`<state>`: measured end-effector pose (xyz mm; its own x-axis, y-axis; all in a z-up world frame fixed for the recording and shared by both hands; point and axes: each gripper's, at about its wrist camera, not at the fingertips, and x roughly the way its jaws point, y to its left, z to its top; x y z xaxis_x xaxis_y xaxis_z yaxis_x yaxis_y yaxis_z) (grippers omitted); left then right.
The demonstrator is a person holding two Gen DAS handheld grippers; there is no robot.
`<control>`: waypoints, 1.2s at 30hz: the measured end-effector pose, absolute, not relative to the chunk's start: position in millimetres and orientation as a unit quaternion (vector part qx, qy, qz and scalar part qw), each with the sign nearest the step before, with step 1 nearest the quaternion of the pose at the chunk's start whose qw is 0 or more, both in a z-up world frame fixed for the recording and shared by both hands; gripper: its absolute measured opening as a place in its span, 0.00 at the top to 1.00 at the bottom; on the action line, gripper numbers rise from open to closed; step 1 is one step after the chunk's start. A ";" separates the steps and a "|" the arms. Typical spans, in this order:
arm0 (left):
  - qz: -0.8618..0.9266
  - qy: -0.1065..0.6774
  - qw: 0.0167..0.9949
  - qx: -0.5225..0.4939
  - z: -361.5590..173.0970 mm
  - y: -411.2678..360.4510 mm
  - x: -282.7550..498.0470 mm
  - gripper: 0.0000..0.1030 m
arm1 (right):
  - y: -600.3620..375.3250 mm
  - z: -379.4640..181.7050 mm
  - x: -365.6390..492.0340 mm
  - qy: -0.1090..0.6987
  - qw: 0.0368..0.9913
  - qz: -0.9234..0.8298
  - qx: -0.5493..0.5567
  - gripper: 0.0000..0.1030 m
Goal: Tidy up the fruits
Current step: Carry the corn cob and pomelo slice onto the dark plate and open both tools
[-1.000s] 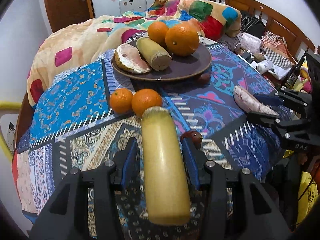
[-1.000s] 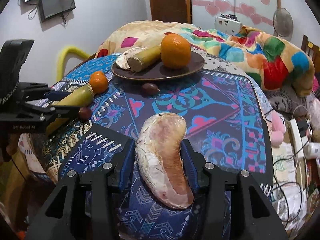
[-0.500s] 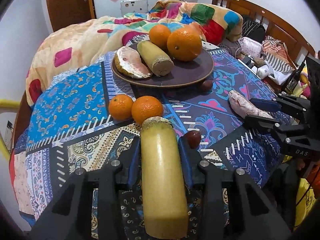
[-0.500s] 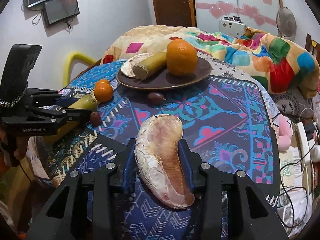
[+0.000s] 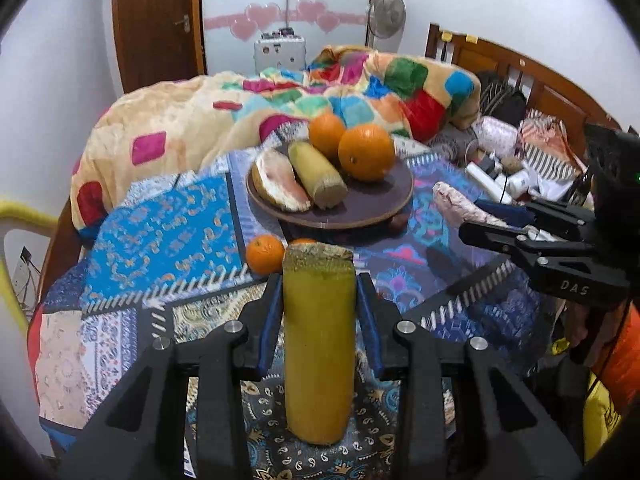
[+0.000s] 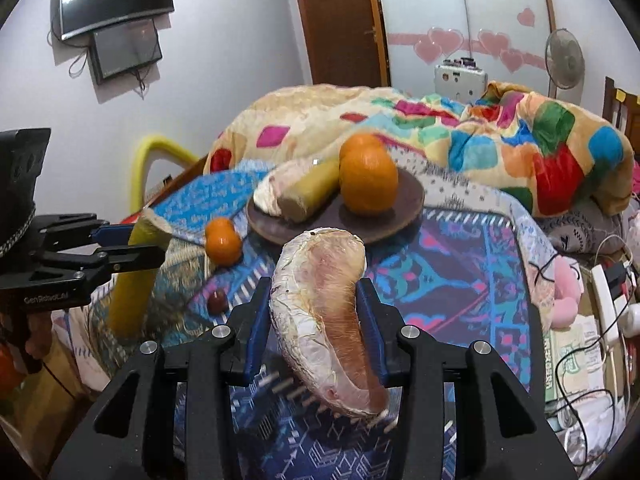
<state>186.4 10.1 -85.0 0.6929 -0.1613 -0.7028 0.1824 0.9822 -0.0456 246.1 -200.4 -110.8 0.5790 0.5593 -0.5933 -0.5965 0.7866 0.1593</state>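
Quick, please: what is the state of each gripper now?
Left gripper: closed on the sugarcane piece.
Right gripper: closed on the pomelo wedge.

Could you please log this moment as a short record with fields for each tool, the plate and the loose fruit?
left tool: shut on sugarcane piece, lifted
right tool: shut on pomelo segment, lifted
plate: holds two oranges, one sugarcane stick, one pomelo segment
loose on cloth: small tangerines, dark round fruit
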 end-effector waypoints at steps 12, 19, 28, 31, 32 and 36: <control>-0.095 0.333 0.938 -0.003 -52.4 10.1 200.7 0.65 | -202.4 -86.2 266.5 0.289 0.902 0.322 0.003 0.63; -0.100 0.315 0.944 0.001 -40.6 7.5 215.0 0.65 | -202.7 -83.1 280.0 0.283 0.905 0.318 0.006 0.63; -0.096 0.311 0.945 0.008 -41.9 7.9 241.5 0.65 | -196.8 -82.2 297.1 0.279 0.906 0.317 -0.002 0.63; -0.095 0.315 0.944 -0.003 -44.9 12.0 255.4 0.65 | -192.4 -81.8 302.6 0.278 0.907 0.316 -0.008 0.63; -0.094 0.317 0.944 -0.006 -45.9 12.9 259.6 0.65 | -191.3 -81.7 304.2 0.277 0.907 0.316 -0.010 0.63; -0.089 0.324 0.942 -0.014 -52.4 17.1 279.2 0.65 | -184.5 -79.8 310.2 0.274 0.908 0.316 -0.018 0.63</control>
<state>279.2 17.1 -52.4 0.7748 -0.1765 -0.6071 0.1585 0.9838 -0.0837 310.2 -184.5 -79.8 0.6495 0.5645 -0.5094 -0.5843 0.7992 0.1408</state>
